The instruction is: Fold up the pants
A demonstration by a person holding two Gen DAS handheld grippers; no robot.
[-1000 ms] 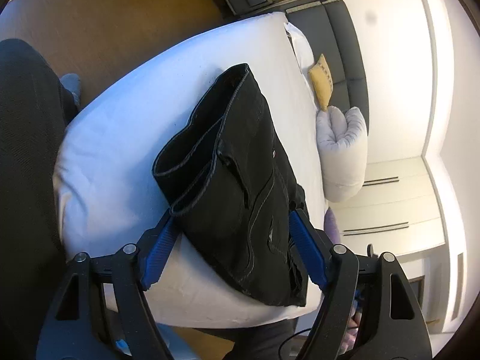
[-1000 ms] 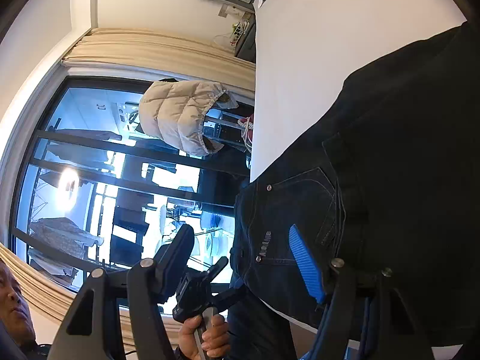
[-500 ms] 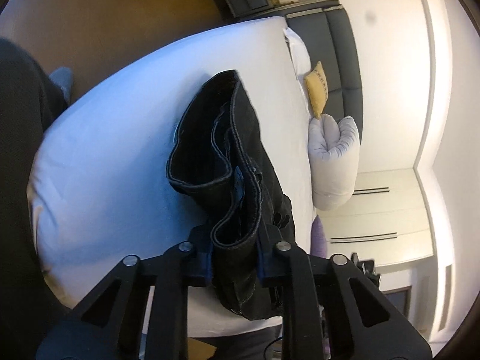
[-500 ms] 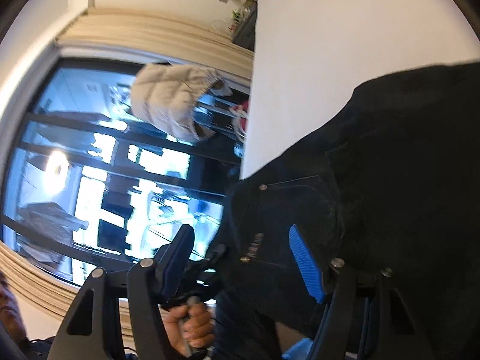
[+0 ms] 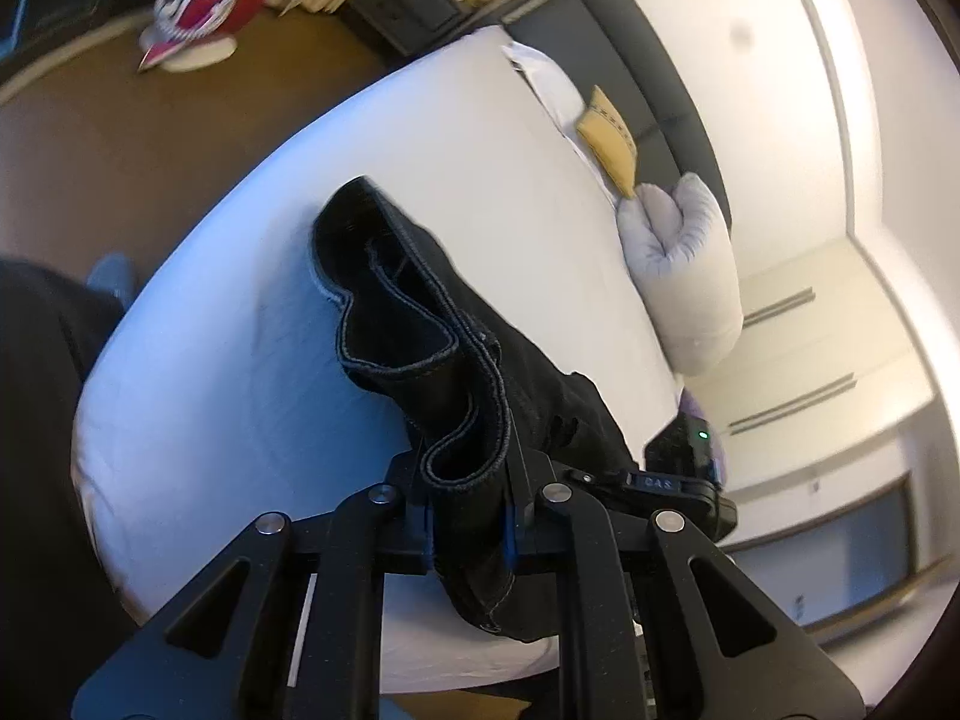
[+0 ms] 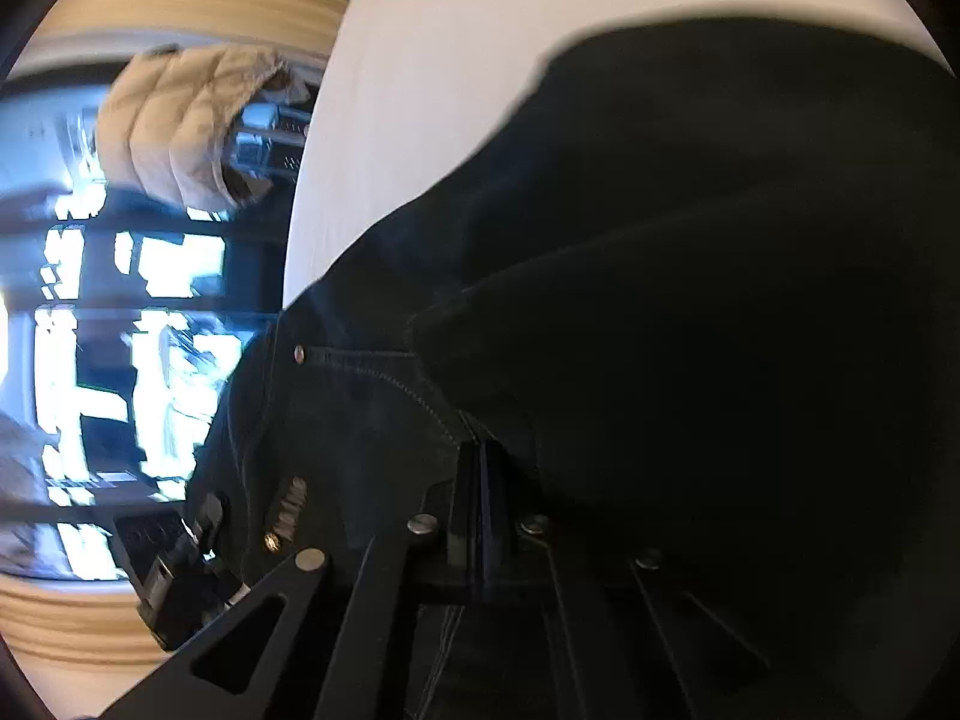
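Black pants point(image 5: 456, 360) on white bed point(image 5: 252, 360), pinched at both ends by my two grippers.

Item: one pair of dark denim pants, bunched and partly lifted off the mattress near its lower edge; hem openings gape toward my left camera, grey stitching along the cuffs. My left gripper point(image 5: 467, 525): jaws drawn close, clamped on a thick fold of the cuff end, blue pads just showing either side of the cloth. My right gripper point(image 6: 480, 504): jaws pressed together on the denim point(image 6: 690, 300) by a riveted pocket seam, fabric filling most of that view. Surroundings, left view: grey rolled cushion point(image 5: 684, 276) and yellow pillow point(image 5: 609, 147) at the bed's far side; red item on the brown floor point(image 5: 120, 138). Right view: beige puffer jacket point(image 6: 180, 126) hanging before a bright window point(image 6: 90, 324). Containers: I can make out none holding anything.
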